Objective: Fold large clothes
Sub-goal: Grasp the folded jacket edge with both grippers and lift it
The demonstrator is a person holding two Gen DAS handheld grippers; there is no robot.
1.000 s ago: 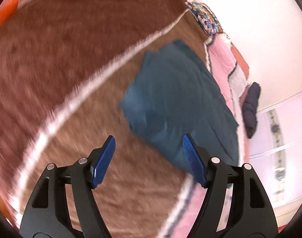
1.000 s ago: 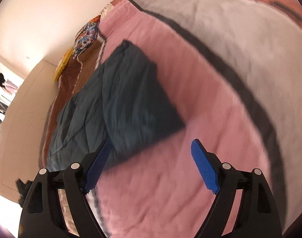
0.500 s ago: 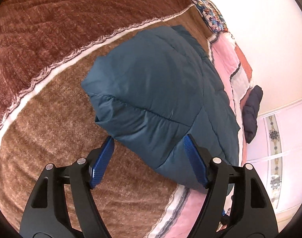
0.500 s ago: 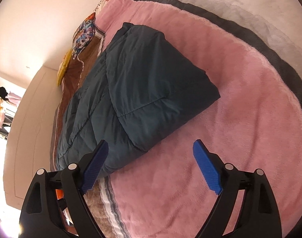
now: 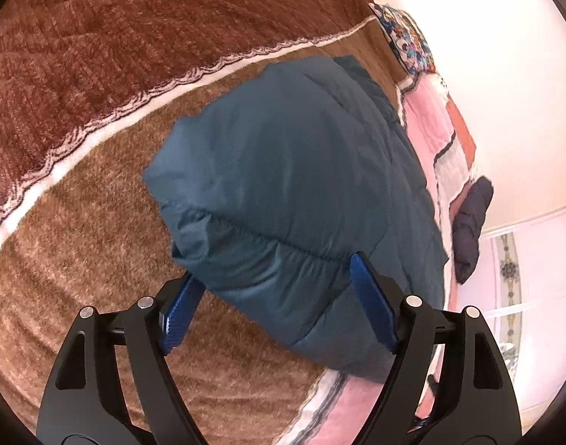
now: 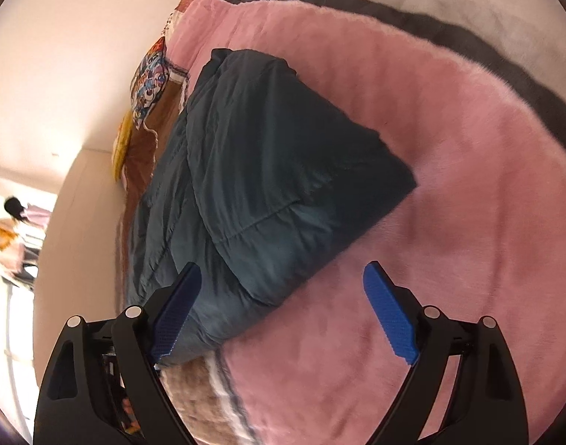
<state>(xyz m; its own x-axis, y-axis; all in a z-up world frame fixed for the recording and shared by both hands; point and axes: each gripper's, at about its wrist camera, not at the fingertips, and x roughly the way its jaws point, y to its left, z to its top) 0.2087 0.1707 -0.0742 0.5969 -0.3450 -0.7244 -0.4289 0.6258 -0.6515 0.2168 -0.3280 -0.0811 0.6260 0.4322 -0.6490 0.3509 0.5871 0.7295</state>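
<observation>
Your left gripper (image 5: 273,296), jaws apart, straddles jacket (image 5: 301,185) corner at lower centre; contact seemingly light. Right gripper (image 6: 283,307) spread too.

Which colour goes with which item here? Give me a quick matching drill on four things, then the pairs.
Items:
1. puffy quilted jacket
2. fuzzy blanket under the left gripper
3. plush blanket under the right gripper
4. ribbed finger pads

Colours:
A. pink
B. bright blue
C. dark teal
D. brown

Pairs: 1-C, 2-D, 3-A, 4-B
</observation>
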